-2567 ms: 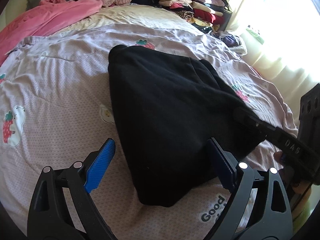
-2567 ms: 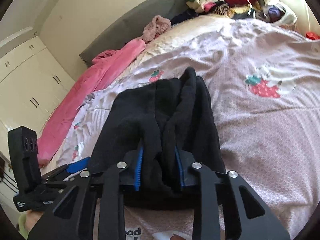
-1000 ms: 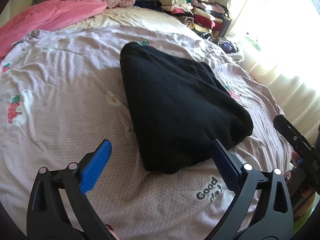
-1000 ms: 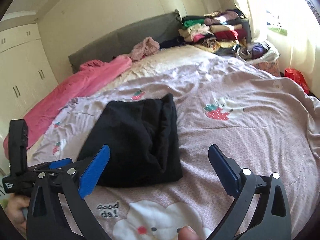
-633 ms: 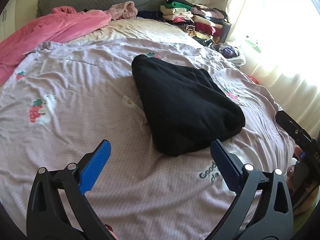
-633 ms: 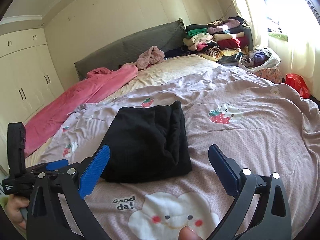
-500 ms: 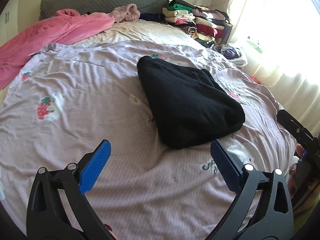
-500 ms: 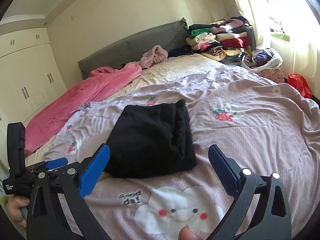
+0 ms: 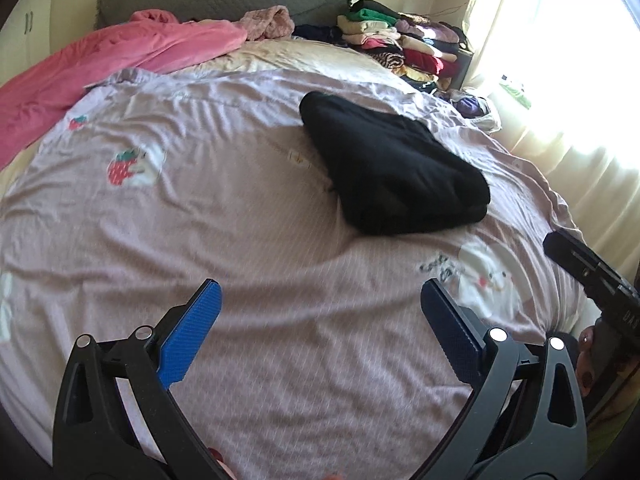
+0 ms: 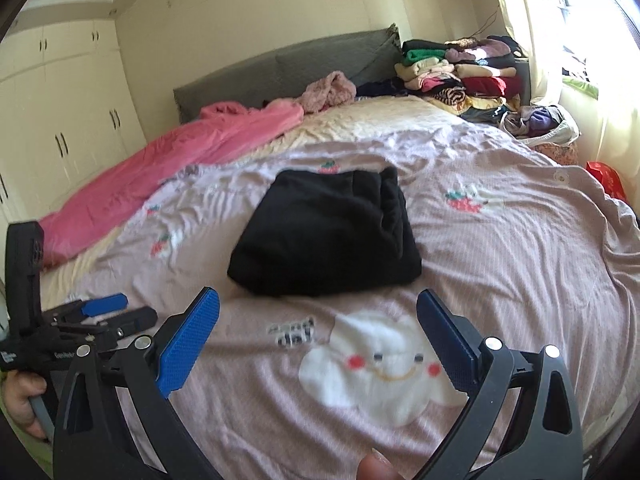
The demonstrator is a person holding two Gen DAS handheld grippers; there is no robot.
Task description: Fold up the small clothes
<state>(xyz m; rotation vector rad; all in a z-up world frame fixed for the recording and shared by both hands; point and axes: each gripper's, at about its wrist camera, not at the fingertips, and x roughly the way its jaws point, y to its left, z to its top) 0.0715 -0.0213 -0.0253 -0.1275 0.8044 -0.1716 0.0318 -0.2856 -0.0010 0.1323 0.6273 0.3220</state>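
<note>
A folded black garment (image 9: 394,170) lies on the lilac bedspread (image 9: 200,208); it also shows in the right wrist view (image 10: 328,236). My left gripper (image 9: 320,308) is open and empty, held back from the garment near the bed's front edge. My right gripper (image 10: 318,312) is open and empty, also short of the garment. The left gripper also shows at the left of the right wrist view (image 10: 116,312), and the right gripper's body at the right edge of the left wrist view (image 9: 592,276).
A pink blanket (image 10: 176,168) lies along the left side of the bed. A stack of folded clothes (image 10: 460,72) stands at the far right by the grey headboard (image 10: 288,64). A bag of clothes (image 10: 540,120) and a curtained window are at right.
My right gripper let go of the black garment and opened. Both grippers have pulled back from it, so it looks smaller and farther away.
</note>
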